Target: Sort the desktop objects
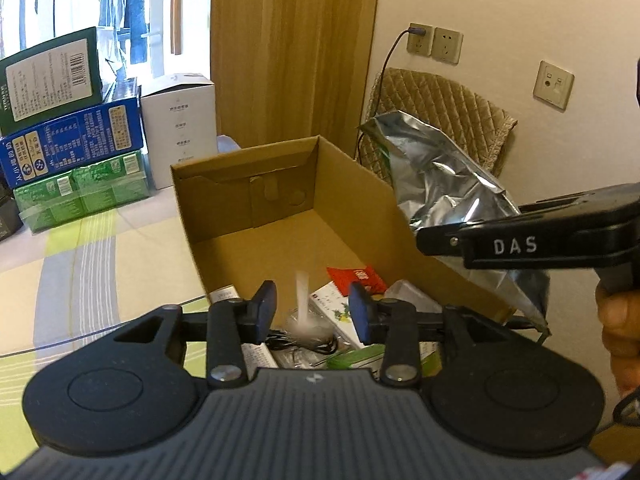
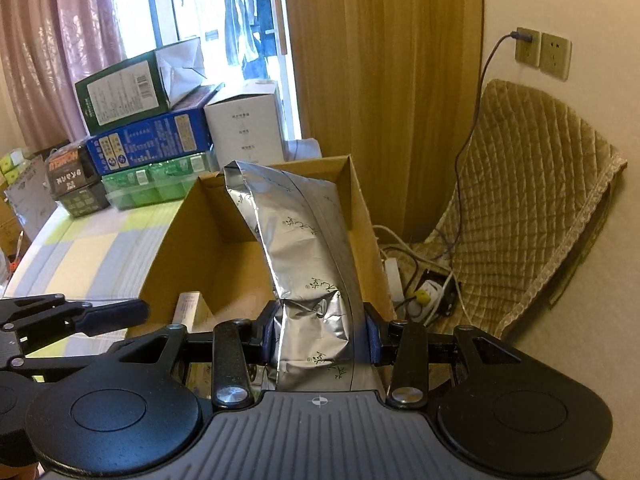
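The cardboard box (image 1: 280, 200) stands open on the striped tablecloth (image 1: 80, 248), its far half bare and its near end holding a jumble: a red packet (image 1: 356, 276), a white leaflet-like carton (image 1: 332, 308), a green-and-white packet (image 1: 360, 356), a tangle of black cable (image 1: 304, 340) and a blurred whitish item (image 1: 302, 304) between the left fingers. Behind it, against the window, boxes are stacked: a dark green one (image 1: 52, 76) on a blue one (image 1: 76, 140) on green packs (image 1: 84, 192), with a white box (image 1: 180, 124) just beside them. A quilted chair (image 2: 520, 200) stands by the wall to the right, with a power strip (image 2: 428, 292) and cables on the floor near it. The silver foil bag (image 2: 312, 280), crumpled and printed with green characters, leans upright over the box's right wall. The right gripper (image 2: 320, 336) is clamped on the bag's lower part, both pads pressing its sides; a hand (image 1: 618, 320) shows behind it in the left view. The left gripper (image 1: 312, 312) hangs over the near end of the box with its fingers spread apart, gripping nothing.
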A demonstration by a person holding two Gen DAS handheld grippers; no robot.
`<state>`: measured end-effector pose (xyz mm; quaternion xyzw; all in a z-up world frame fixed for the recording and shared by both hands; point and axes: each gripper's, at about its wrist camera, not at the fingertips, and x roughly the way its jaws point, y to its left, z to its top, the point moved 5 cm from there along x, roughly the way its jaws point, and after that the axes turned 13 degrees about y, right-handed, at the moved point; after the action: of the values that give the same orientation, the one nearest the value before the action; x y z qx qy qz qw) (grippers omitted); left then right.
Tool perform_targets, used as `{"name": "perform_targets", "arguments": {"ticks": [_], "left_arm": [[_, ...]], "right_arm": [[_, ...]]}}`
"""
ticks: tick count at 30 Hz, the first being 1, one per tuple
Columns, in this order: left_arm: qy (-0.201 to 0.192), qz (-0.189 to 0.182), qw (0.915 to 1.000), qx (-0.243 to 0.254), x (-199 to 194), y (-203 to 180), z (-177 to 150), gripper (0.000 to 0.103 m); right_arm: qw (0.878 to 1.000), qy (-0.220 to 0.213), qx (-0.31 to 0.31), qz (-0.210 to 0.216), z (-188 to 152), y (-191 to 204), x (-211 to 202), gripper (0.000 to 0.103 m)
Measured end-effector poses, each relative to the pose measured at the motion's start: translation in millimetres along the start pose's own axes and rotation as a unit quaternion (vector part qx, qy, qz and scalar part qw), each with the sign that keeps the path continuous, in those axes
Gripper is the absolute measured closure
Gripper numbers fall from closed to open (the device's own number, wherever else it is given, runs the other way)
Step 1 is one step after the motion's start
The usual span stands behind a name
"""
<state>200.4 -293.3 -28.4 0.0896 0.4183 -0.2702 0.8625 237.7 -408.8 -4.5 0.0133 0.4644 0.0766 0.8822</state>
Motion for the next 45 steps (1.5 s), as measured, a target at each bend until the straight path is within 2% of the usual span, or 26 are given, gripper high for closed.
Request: {"name": "perform_targets", "arguments": {"ticks": [5, 10, 11, 12, 14, 17, 19, 25, 30, 33, 36, 43, 45], "left_arm": [[-0.01, 0.012, 0.9997, -0.016, -12.2, 12.2, -10.3, 0.069], [-0.022, 0.023, 0.9991, -0.029, -27.3, 20.6, -18.5, 0.055], [-0.023, 0.024, 0.9989, -0.031, -29.9, 21.7, -19.7, 0.052], [-0.025, 0.025, 0.9989, -0.032, -32.7, 22.4, -21.1, 0.048], [-0.029, 0.029, 0.9986, -0.033, -38.9, 23.7, -24.2, 0.042], [-0.036, 0.032, 0.9981, -0.04, -47.2, 24.4, -28.9, 0.032], [-0.038, 0.028, 0.9978, -0.047, -51.7, 24.6, -31.7, 0.022], [-0.056, 0.038, 0.9966, -0.049, -71.6, 20.6, -41.9, 0.001], [-0.052, 0.043, 0.996, -0.059, -88.6, 18.7, -52.5, 0.001], [-0.044, 0.048, 0.9948, -0.078, -99.4, 17.5, -59.7, 0.001], [-0.027, 0.026, 0.9939, -0.104, -109.3, 14.6, -66.6, 0.001], [0.012, 0.046, 0.9921, -0.116, -136.5, 1.4, -84.0, 0.001], [0.008, 0.046, 0.9916, -0.121, -146.4, -1.5, -88.5, 0.001]], "right_arm": [[1.0, 0.006, -0.002, 0.002, 0.4, 2.5, 6.4, 0.064], [1.0, 0.002, 0.006, 0.031, 9.3, 7.6, 16.4, 0.064], [0.999, -0.004, 0.007, 0.041, 12.1, 8.0, 18.0, 0.061], [0.999, -0.005, 0.013, 0.047, 14.8, 7.6, 19.2, 0.048], [0.998, -0.015, 0.026, 0.049, 17.8, 6.0, 14.1, 0.038], [0.998, -0.027, 0.032, 0.05, 14.3, 5.5, 1.1, 0.035], [0.998, -0.031, 0.038, 0.049, 6.6, 4.4, -7.7, 0.032], [0.997, -0.032, 0.06, 0.044, -26.6, 5.0, -34.0, 0.015], [0.997, -0.034, 0.065, 0.038, -52.7, 9.1, -59.8, 0.002], [0.997, -0.027, 0.067, 0.021, -67.2, 11.4, -74.7, 0.002], [0.998, -0.014, 0.056, 0.009, -80.4, 17.4, -88.0, 0.002], [1.0, -0.013, 0.027, -0.01, -106.8, 31.4, -120.3, 0.002], [1.0, -0.016, 0.019, -0.018, -111.9, 34.3, -129.6, 0.002]]}}
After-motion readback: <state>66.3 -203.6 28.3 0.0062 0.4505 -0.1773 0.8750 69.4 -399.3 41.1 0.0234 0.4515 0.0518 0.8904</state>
